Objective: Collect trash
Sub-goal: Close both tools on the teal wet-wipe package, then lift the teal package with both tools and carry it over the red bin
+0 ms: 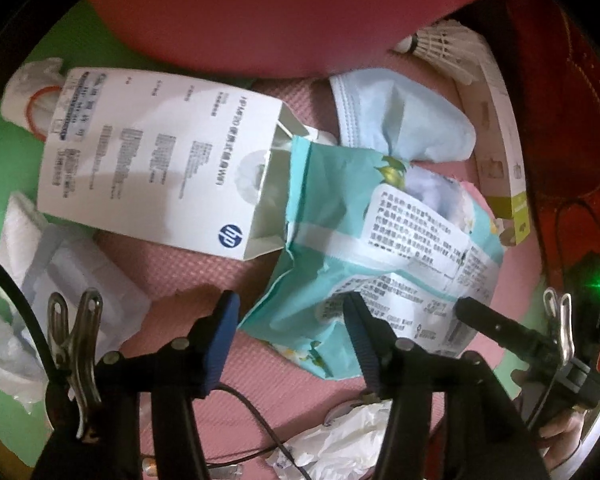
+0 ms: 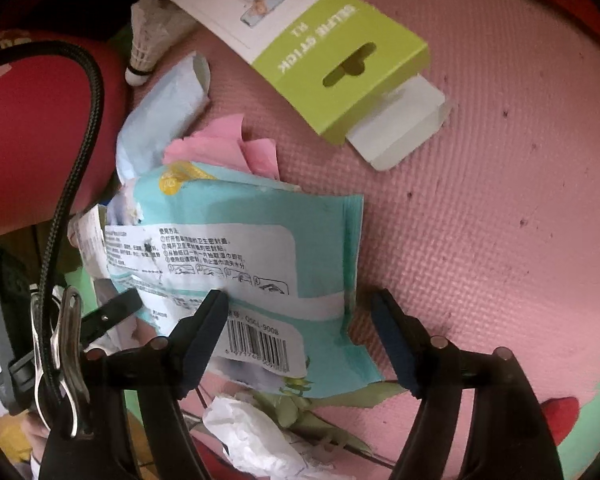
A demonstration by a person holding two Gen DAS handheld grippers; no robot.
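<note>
While teal wipes packet point(image 2: 260, 264) is lying on pink mat point(image 2: 480, 220), it's being straddled by right gripper point(image 2: 300, 316), jaws spread wide, nothing pinched. Left gripper point(image 1: 292, 320), also spread, is being hovered at packet's 6 o'clock edge. Probably best: packet's loose corner being pinched, not slippery middle.

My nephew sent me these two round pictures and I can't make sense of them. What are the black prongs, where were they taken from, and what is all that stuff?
Each picture comes from a camera on a hand-held claw, looking along its two prongs. The left claw and right claw are both open, holding nothing. On the pink mat lies trash: a teal wipes packet under both claws, a white HP box, a blue face mask, a green selfie-stick box, a shuttlecock and crumpled white paper.
</note>
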